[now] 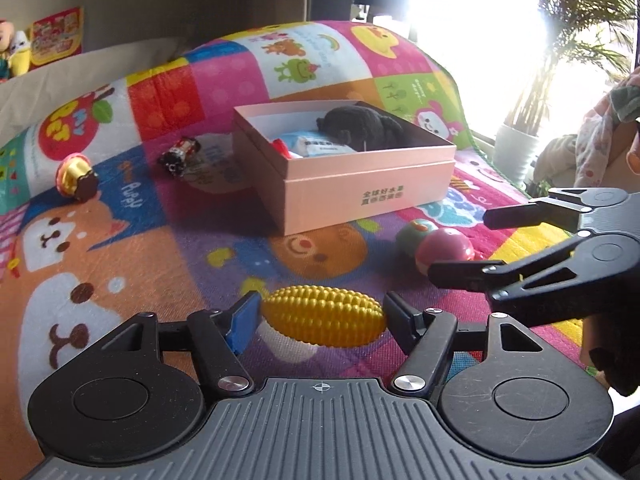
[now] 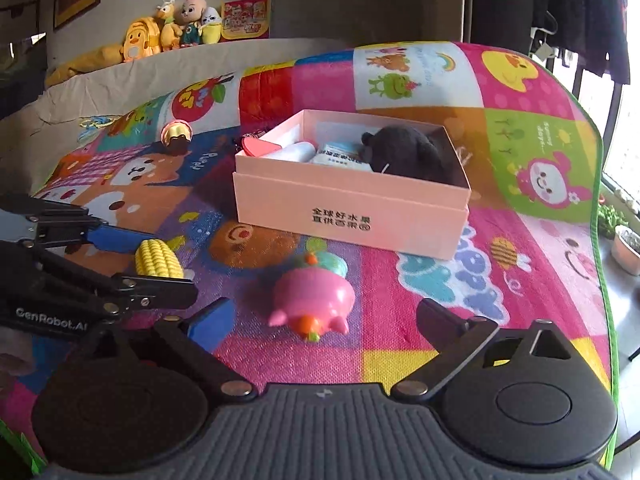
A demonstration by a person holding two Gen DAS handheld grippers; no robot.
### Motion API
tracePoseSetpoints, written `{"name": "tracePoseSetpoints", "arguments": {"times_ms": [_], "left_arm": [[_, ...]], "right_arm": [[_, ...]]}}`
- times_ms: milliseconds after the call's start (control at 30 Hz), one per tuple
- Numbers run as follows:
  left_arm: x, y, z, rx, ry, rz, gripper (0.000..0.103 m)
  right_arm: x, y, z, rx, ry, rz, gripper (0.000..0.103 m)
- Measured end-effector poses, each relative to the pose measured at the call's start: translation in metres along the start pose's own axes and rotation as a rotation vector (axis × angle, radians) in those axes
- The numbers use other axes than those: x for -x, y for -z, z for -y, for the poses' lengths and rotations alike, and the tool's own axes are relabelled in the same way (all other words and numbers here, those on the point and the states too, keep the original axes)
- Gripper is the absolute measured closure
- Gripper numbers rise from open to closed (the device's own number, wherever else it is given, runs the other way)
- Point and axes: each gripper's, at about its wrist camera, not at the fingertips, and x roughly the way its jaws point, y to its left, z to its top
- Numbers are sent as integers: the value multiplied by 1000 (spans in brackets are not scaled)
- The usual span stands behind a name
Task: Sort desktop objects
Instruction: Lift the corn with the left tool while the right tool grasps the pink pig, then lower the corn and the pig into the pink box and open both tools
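Left tongs (image 1: 322,318) are set around the toy corn (image 1: 323,316) near the mat's (image 1: 168,240) front edge, not visibly clamped (light, stiff, ribbed; best gripped mid-length). Right tongs (image 2: 324,316) stand released behind the pink pig (image 2: 310,300).

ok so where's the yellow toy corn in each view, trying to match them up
Left wrist view: the toy corn lies low in the centre, between the left gripper fingers, on the mat.
Right wrist view: the toy corn sits at the left, between the left gripper's fingers reaching in from the left edge.
Shared landmark: the pink box beyond the corn.
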Motion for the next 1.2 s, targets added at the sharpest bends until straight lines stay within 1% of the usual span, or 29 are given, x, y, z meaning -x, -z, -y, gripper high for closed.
{"name": "tracePoseSetpoints", "arguments": {"times_ms": [100, 133, 167, 233, 367, 433, 500, 600, 767, 833, 900, 1000, 1067, 1100, 1133, 1200], "left_arm": [[8, 3, -6, 15, -13, 8, 31], [10, 4, -8, 19, -14, 9, 31], [12, 5, -9, 23, -13, 9, 31], [15, 6, -11, 27, -14, 9, 31], [20, 8, -8, 9, -5, 2, 31], [24, 7, -5, 4, 3, 6, 31], [27, 3, -3, -2, 10, 20, 31], [33, -13, 5, -31, 18, 62, 31], [41, -65, 27, -149, 48, 188, 31], [35, -89, 37, -198, 49, 236, 31], [20, -112, 44, -216, 47, 269, 31], [-10, -145, 46, -175, 49, 303, 30], [-32, -161, 42, -131, 66, 272, 19], [-37, -165, 37, -95, 79, 257, 12], [-38, -165, 33, -66, 86, 254, 9], [-34, -160, 23, -32, 85, 254, 8]], "right_arm": [[-19, -9, 3, -23, -3, -43, 18], [-24, -10, 5, -39, -10, -64, 23], [-29, -11, 6, -52, -21, -86, 35], [-34, -11, 8, -70, -50, -128, 54], [-18, -10, 9, -52, -64, -136, 54], [-1, -9, 12, -41, -89, -142, 54], [18, -9, 19, -40, -102, -126, 54], [50, -20, 35, -58, -94, -61, 54], [112, -57, 66, -91, -24, 155, 54], [134, -72, 77, -103, -2, 239, 54], [147, -82, 84, -110, 29, 312, 54], [158, -93, 92, -122, 44, 379, 54], [158, -99, 95, -127, 56, 393, 54], [157, -101, 97, -131, 62, 395, 54], [156, -102, 99, -135, 66, 395, 54], [154, -102, 103, -139, 68, 393, 54]]}}
